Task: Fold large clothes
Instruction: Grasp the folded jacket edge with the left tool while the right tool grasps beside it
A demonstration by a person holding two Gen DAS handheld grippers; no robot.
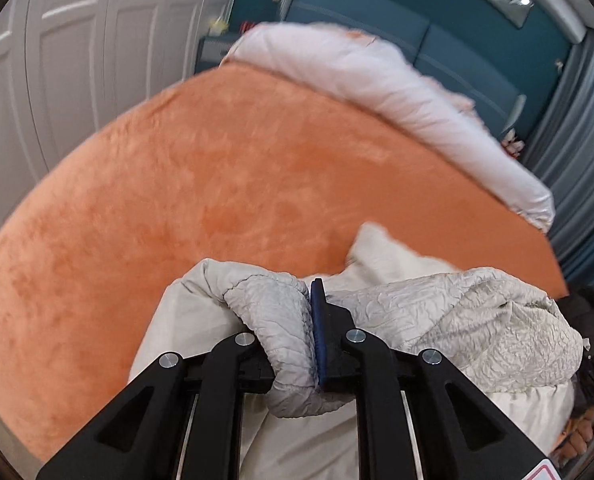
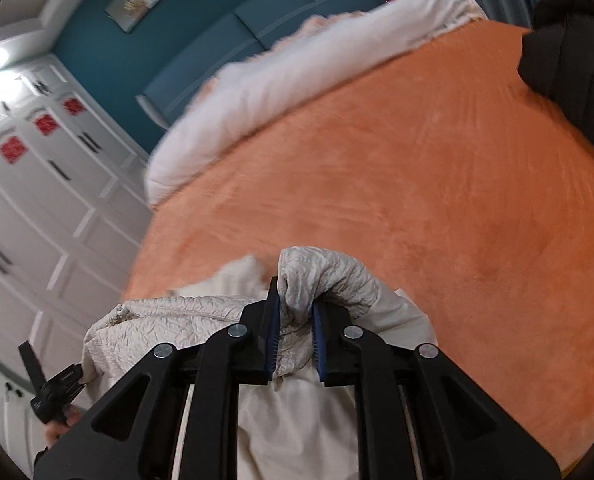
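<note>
A cream crinkled padded garment [image 1: 477, 320] hangs bunched between my two grippers above an orange bed cover [image 1: 217, 200]. My left gripper [image 1: 297, 332] is shut on a rolled edge of the garment, which wraps over and hides the left finger. In the right wrist view my right gripper [image 2: 295, 328] is shut on another bunched edge of the garment [image 2: 329, 276], the blue pads pressing it from both sides. The smooth lining [image 2: 297, 420] hangs down below the fingers. The left gripper shows at the lower left in the right wrist view [image 2: 53, 392].
The orange cover [image 2: 417, 200] spreads over the bed, with a white quilt [image 1: 377, 92] folded back at the head. White wardrobe doors [image 2: 37, 220] stand beside the bed. A blue headboard [image 1: 397, 32], grey curtains [image 1: 577, 140] and a dark sleeve [image 2: 569, 60] are also in view.
</note>
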